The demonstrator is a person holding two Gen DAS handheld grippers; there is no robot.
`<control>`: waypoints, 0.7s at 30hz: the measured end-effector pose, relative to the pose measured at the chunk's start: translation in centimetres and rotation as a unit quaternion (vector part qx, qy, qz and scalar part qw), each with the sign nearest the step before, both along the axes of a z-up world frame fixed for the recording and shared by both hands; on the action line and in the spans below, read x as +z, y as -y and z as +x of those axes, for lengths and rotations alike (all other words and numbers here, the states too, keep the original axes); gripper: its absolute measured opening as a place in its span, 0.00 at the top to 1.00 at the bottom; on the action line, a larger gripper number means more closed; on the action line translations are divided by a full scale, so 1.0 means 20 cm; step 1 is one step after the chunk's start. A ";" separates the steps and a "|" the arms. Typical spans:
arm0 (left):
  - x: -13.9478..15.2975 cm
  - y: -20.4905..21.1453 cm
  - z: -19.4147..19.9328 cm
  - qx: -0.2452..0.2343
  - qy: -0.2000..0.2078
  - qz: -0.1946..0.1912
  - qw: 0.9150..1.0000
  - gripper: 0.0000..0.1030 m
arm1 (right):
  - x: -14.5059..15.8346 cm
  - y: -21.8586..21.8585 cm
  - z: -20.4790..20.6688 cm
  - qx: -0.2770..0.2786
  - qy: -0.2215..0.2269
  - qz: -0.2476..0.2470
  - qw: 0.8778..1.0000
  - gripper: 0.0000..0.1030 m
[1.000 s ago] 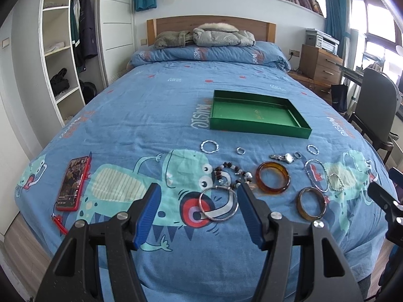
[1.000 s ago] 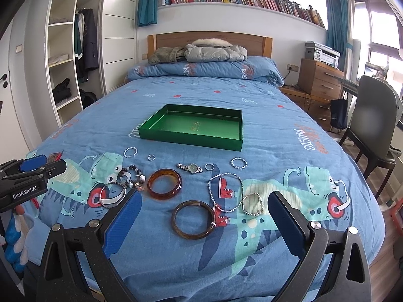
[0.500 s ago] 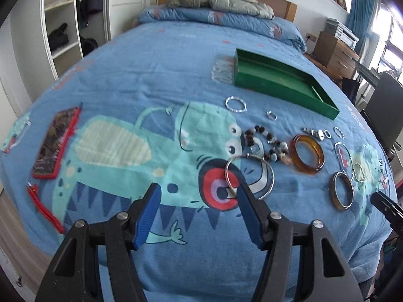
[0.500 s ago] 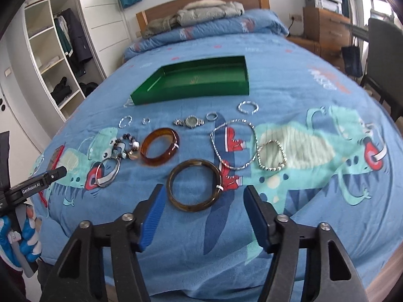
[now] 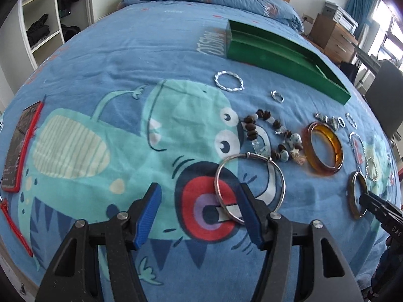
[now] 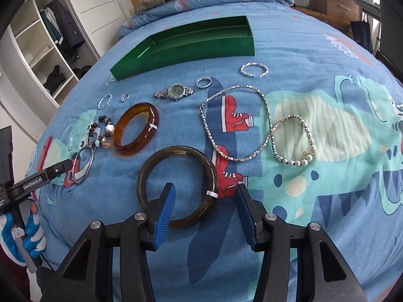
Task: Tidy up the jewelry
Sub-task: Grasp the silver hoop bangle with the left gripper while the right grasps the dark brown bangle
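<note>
Jewelry lies on the blue bedspread before an empty green tray (image 5: 284,50) (image 6: 201,45). My left gripper (image 5: 199,211) is open; its right finger sits inside the near rim of a thin silver bangle (image 5: 252,156), whose left rim lies between the fingers. My right gripper (image 6: 204,211) is open, with its left finger inside a dark brown bangle (image 6: 176,151) and that bangle's right rim between the fingers. An amber bangle (image 6: 137,130) (image 5: 323,148), a bead bracelet (image 5: 267,136), a watch (image 6: 175,92), a silver chain (image 6: 234,123), a pearl bracelet (image 6: 294,141) and small rings lie around.
A red-cased phone (image 5: 19,146) lies at the bed's left edge. A chair (image 5: 385,95) and wooden drawers (image 5: 332,37) stand to the right of the bed. White shelves (image 5: 42,25) stand to the left. Pillows and clothes lie at the headboard.
Both grippers have dropped lower and closer to the bed. The left now straddles the silver bangle's rim, the right the dark brown bangle's rim. The right gripper's fingers have narrowed.
</note>
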State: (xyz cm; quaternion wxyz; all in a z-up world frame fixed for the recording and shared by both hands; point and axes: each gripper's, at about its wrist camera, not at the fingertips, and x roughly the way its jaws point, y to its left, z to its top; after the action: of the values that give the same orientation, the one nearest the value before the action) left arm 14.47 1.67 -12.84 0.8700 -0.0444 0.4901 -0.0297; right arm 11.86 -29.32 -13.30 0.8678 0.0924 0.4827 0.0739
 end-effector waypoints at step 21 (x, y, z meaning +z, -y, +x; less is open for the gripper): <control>-0.01 0.14 0.00 -0.038 0.038 0.069 0.996 0.96 | 0.00 -0.18 0.06 0.060 0.030 -0.097 0.993 0.90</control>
State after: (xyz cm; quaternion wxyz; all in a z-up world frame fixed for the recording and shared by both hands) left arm 14.54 -1.04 -12.95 0.8871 0.0354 0.4591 -0.0310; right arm 13.03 -25.80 -13.33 0.8805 -0.0237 0.4664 0.0815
